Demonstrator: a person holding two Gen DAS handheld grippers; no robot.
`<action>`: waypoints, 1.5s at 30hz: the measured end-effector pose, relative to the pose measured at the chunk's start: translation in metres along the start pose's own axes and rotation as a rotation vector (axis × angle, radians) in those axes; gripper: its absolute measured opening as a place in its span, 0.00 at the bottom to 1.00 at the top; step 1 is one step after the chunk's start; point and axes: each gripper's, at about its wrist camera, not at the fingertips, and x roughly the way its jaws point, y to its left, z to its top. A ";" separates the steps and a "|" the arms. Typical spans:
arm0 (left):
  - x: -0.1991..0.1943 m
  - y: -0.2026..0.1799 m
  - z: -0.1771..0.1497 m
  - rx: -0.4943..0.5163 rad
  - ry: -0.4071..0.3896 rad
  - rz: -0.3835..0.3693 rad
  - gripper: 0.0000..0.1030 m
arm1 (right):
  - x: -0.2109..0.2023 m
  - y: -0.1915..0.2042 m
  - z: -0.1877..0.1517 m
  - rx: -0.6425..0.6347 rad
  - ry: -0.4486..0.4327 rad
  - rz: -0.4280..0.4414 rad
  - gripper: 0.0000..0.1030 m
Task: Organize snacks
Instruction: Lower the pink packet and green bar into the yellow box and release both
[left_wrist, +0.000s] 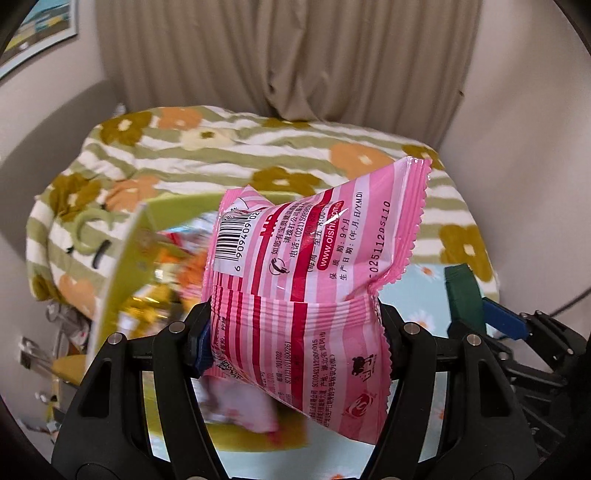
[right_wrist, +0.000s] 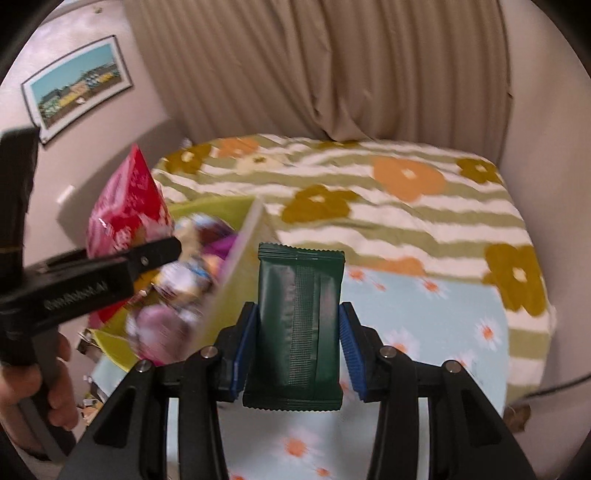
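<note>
Beyond both grippers spreads a bed under a striped flower blanket (right_wrist: 369, 206), with a pale blue daisy cloth (right_wrist: 424, 332) lying directly below them. A yellow-green box (right_wrist: 236, 266) full of blurred snack packets sits to the left of the right gripper and ahead-left of the left one. The left gripper (left_wrist: 295, 332) pinches a pink striped snack bag (left_wrist: 314, 266) by its middle, lifted above the box. The right gripper (right_wrist: 295, 347) clamps a dark green wrapper (right_wrist: 299, 328) upright between its blue pads (right_wrist: 349, 350), raised over the cloth.
</note>
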 end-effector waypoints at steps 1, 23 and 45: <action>-0.002 0.009 0.003 -0.008 -0.001 0.010 0.61 | 0.001 0.009 0.006 -0.006 -0.005 0.020 0.39; 0.046 0.149 -0.002 0.073 0.109 0.095 1.00 | 0.067 0.122 0.047 0.014 0.017 0.091 0.39; 0.020 0.196 -0.033 -0.018 0.129 0.079 1.00 | 0.089 0.157 0.045 -0.042 0.081 0.018 0.99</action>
